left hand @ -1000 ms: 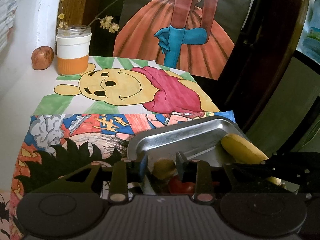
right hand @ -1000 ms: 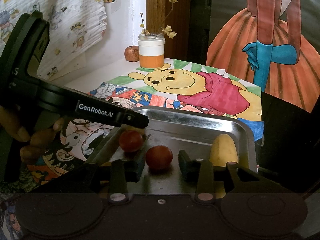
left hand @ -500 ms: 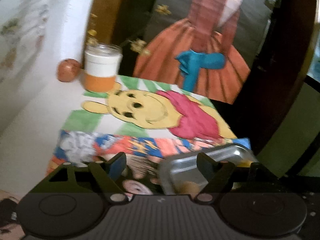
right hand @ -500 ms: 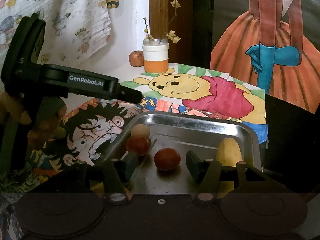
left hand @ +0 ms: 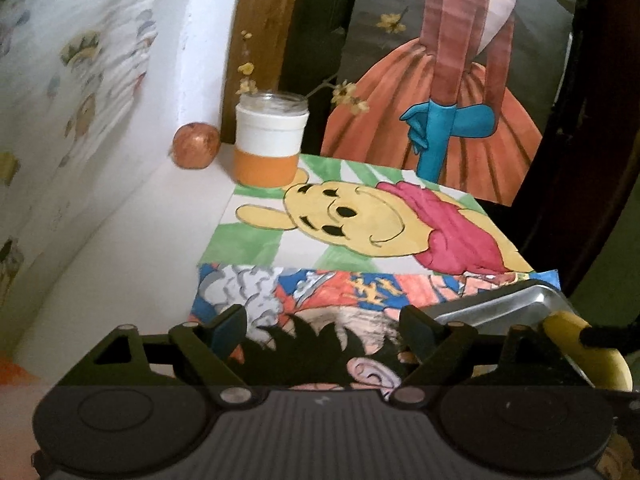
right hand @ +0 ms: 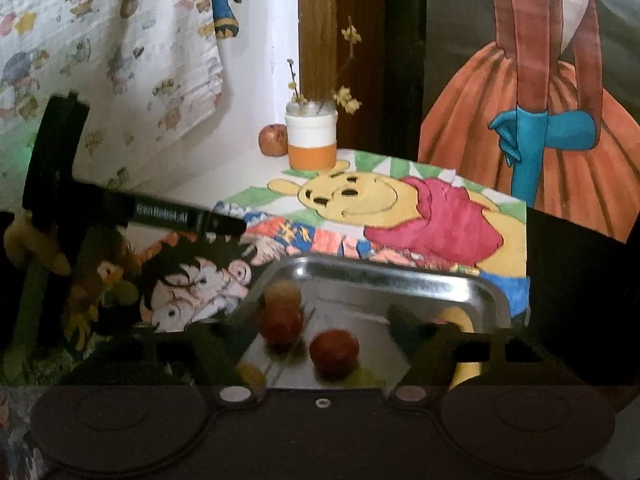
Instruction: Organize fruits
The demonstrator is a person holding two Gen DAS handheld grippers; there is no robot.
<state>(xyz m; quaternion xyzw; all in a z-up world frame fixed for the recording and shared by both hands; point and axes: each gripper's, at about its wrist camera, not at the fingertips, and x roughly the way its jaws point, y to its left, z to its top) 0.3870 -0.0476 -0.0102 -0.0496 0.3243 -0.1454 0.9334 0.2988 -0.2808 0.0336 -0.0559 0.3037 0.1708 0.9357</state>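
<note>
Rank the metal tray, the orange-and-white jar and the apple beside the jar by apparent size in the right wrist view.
1. metal tray, largest, though nearest the camera
2. orange-and-white jar
3. apple, smallest

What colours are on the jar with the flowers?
The glass jar is white above, orange below; clearest in the left wrist view.

Both grippers let go and open over the tray

My left gripper [left hand: 324, 326] has just been opening; a second ago it pinched a small yellowish fruit over the metal tray [left hand: 500, 308], now nothing sits between its jaws and it has swung left over the cartoon drawing [left hand: 320, 292]. My right gripper [right hand: 320, 332] has also just been opening, and the red tomato [right hand: 334, 350] lies free between its spread jaws.
</note>
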